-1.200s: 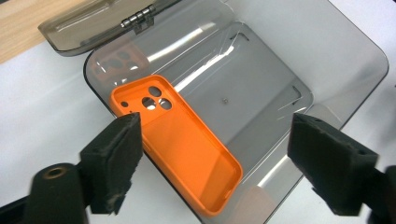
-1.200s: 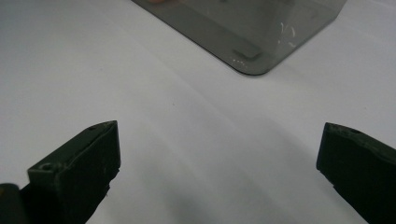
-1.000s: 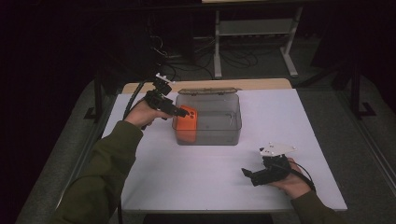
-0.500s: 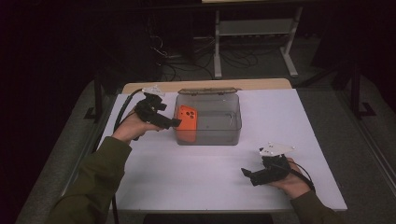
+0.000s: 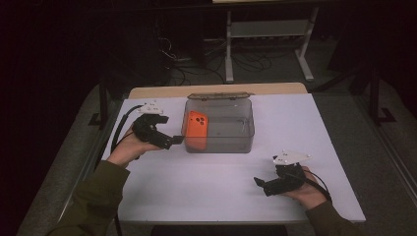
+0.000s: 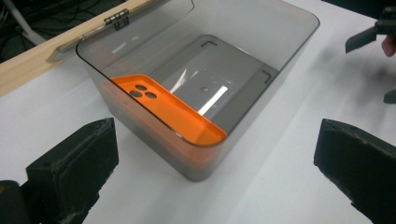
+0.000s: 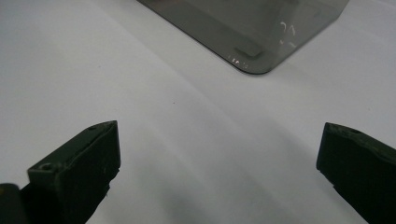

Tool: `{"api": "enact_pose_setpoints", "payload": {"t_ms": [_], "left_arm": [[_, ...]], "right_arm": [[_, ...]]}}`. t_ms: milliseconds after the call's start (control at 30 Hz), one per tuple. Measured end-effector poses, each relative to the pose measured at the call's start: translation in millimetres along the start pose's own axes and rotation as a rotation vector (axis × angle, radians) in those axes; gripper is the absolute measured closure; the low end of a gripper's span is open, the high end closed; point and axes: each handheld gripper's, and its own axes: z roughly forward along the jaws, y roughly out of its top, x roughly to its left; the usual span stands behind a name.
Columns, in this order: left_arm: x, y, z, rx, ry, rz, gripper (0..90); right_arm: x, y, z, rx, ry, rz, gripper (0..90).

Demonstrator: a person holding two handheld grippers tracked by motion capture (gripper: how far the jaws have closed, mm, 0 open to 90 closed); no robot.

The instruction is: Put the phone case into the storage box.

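An orange phone case (image 5: 195, 130) (image 6: 169, 110) leans against the left inner wall of a clear grey plastic box (image 5: 246, 129) (image 6: 280, 70) in the middle of the white table. My left gripper (image 5: 173, 142) (image 6: 215, 172) is open just left of the box, its jaws wide apart and empty, pointing at the box's near corner. My right gripper (image 5: 260, 184) (image 7: 217, 163) rests low on the table at the front right, open with nothing between its jaws, and a corner of the box (image 7: 252, 51) lies ahead of it.
The box's hinged lid (image 5: 219, 96) lies folded back behind it. A wooden board edge (image 5: 147, 92) runs along the table's far side. The white table (image 5: 211, 187) drops off at left and right; a metal stand (image 5: 265, 29) and cables are on the dark floor behind.
My left gripper has let go of the orange phone case, which now stays in the box, and has drawn back to the left and down. The right gripper has not moved.
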Motion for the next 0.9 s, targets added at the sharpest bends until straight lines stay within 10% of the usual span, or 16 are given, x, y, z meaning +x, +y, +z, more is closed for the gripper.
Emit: {"api": "enact_pose_setpoints", "payload": {"t_ms": [900], "left_arm": [[-25.3,-78.3,-7.6,-0.117,0.002,0.034,0.0]], "right_arm": [[-1.3,-1.9,1.1,0.003,-0.013,0.001,0.0]]}}
